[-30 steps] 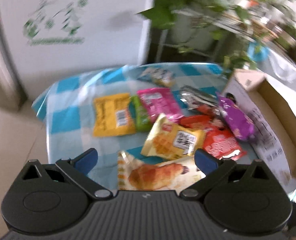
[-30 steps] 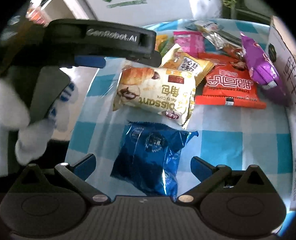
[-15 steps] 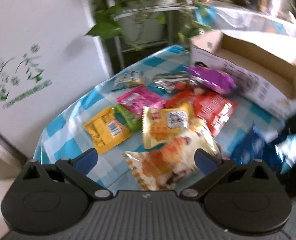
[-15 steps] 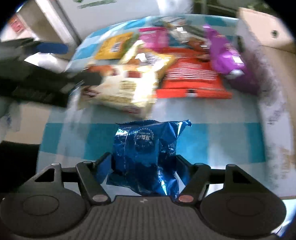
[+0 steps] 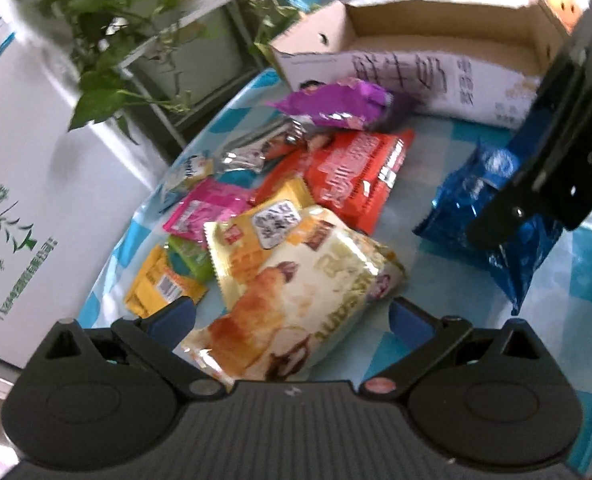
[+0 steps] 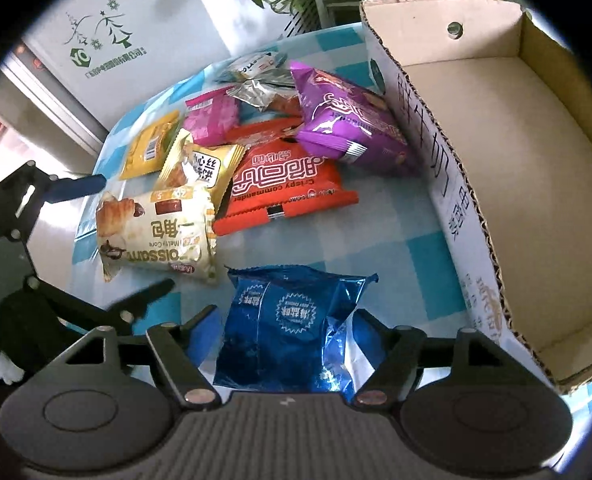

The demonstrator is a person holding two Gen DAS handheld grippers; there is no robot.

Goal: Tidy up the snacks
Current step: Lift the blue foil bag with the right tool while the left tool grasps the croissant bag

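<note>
Right gripper (image 6: pixel 286 342): blue pack (image 6: pixel 292 328) sits between its blue fingers (image 6: pixel 202 336); jaws have just been opening a little after closing on it; in the right wrist view the pack fills the gap and both pads seem to touch its sides, so it reads as pinched.
Left gripper (image 5: pixel 292 314): jaws spread wide, nothing pinched; croissant pack (image 5: pixel 296 300) lies between the fingers (image 5: pixel 174 316) without clear contact.
Blue pack: at the near edge of the tabletop (image 6: pixel 380 240), just beside the box (image 6: pixel 496 120), apart from the other snacks; whether it rests on the cloth or is lifted, cannot tell.
Croissant pack: flat on the tabletop, left of the blue pack in the right wrist view, its far end overlapping the yellow pack (image 6: pixel 206 168).
Red pack (image 6: pixel 284 184): middle of the pile, partly under the purple pack (image 6: pixel 348 120).
Purple pack: leaning against the box's printed side.
Pink pack (image 6: pixel 212 114): behind the yellow pack.
Orange pack (image 6: pixel 148 146): far left of the pile, with a green pack (image 5: pixel 188 258) beside it.
Silver wrapper (image 6: pixel 256 90): back of the pile, a white pack (image 6: pixel 252 64) beyond it.
Box: open cardboard, nothing visible inside, on the right of the tabletop.
Tabletop: blue and white checked cloth.
Background: plants (image 5: pixel 108 20) and a white cabinet (image 6: pixel 120 32) with a green logo.
</note>
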